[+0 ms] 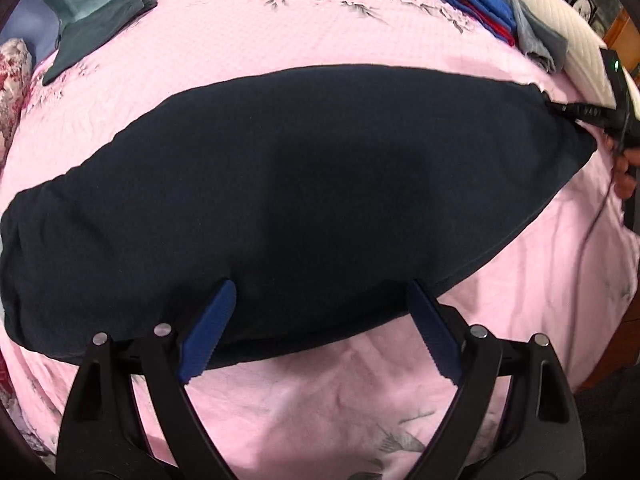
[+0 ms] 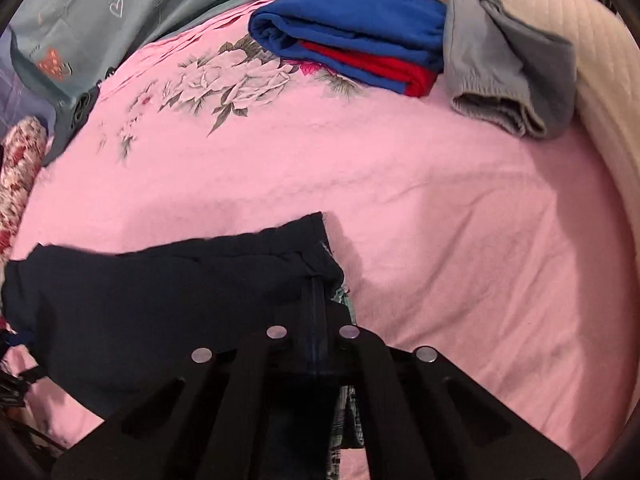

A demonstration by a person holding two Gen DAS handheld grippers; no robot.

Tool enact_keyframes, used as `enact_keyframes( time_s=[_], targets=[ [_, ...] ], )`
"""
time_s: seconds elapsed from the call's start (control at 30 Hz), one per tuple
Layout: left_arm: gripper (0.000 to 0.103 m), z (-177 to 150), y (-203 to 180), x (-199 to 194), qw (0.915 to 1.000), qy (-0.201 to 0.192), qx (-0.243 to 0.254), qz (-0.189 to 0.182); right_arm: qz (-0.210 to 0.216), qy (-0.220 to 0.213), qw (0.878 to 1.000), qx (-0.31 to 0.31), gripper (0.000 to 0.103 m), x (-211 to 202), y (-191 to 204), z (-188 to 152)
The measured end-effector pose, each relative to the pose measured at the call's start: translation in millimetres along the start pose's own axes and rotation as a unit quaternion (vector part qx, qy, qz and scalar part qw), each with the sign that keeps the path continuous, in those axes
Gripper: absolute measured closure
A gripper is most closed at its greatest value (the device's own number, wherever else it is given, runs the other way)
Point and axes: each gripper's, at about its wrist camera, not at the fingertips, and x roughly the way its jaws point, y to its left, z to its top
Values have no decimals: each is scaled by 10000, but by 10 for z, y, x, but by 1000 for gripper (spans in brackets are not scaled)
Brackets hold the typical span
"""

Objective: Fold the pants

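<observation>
Here we have the dark pants (image 1: 304, 200) lying flat across the pink bed sheet (image 1: 304, 400), stretched out just ahead of our left tool (image 1: 320, 320). That tool stands spread wide, its blue fingers (image 1: 208, 332) over the near edge of the cloth with nothing pinched between them. Our right tool (image 2: 314, 304) is pressed together on one end corner of the pants; in the left wrist view it sits far off to the right of the left tool, at the tip of the garment.

We judge the fold is barely begun. The risk now is uneven lifting: with only one end gripped, a pull from the right would drag the cloth and skew it. If the left tool bites too deep, it may catch the sheet along with the pants; too shallow, and it may take only the top layer. The folded blue and red clothes (image 2: 352, 40) and grey garment (image 2: 508, 76) lie well beyond, out of the way.
</observation>
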Motion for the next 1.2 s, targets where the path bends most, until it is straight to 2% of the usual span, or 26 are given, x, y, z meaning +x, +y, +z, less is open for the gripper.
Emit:
enact_keyframes(
  time_s=[0.07,0.13,0.2,0.23,0.27,0.33,0.43,0.57,0.6,0.63,0.67,0.73,0.8,0.87,0.9,0.97,1.0,1.03,1.13,1.2],
  targets=[
    [9,-14,-46,14,9999,-28,66,83,-54,-53,10000,-55,103,-45,30,17],
    [5,-23,-79,30,9997,-49,120,197,212,-58,9994,269,103,-113,-74,40],
    [3,-16,-83,23,9997,-81,78,221,583,-225,9945,835,96,-279,-217,41],
    [3,-12,-80,18,9997,-82,52,221,765,-338,9908,1062,88,-384,-291,32],
    [3,0,-72,11,9997,-82,42,224,789,-398,9898,1121,85,-468,-314,7],
    [2,-20,-58,15,9997,-83,29,232,632,-425,9935,844,83,-570,-271,-3],
    [2,-4,-30,11,9996,-42,-24,262,339,-237,9989,228,83,-499,-122,1],
    [2,-4,-8,1,9995,-6,-57,301,372,16,9993,24,82,-216,-36,55],
    [2,-2,-3,-2,9995,8,-65,311,343,4,9994,-44,86,-189,-16,67],
    [2,-6,13,-14,9994,30,-77,326,271,-41,9995,-142,97,-196,12,77],
    [2,25,-17,0,9994,38,-87,339,134,-179,9993,-298,97,-255,62,97],
    [2,17,4,-30,9992,12,-131,367,186,-632,9974,-296,98,-449,105,138],
    [2,-5,6,-20,9991,30,-144,390,210,-885,9955,-250,98,-573,116,169],
    [2,-14,-5,1,9989,32,-147,435,116,-901,9955,-270,98,-502,116,176],
    [2,-14,-6,9,9989,26,-160,441,24,-724,9970,-280,98,-367,101,172],
    [2,-11,1,27,9989,47,-194,427,-32,-327,9992,-242,87,-74,27,138],
    [2,-13,1,33,9989,52,-191,430,-11,-306,9994,-138,74,-48,-32,114],
    [2,-16,2,26,9989,27,-192,432,11,-304,9995,123,64,-107,-117,110],
    [2,-40,-3,16,9988,-35,-211,431,255,-557,9962,624,62,-431,-230,69],
    [2,-57,-7,13,9987,-95,-238,429,272,-854,9942,589,62,-708,-151,12]
  ],
)
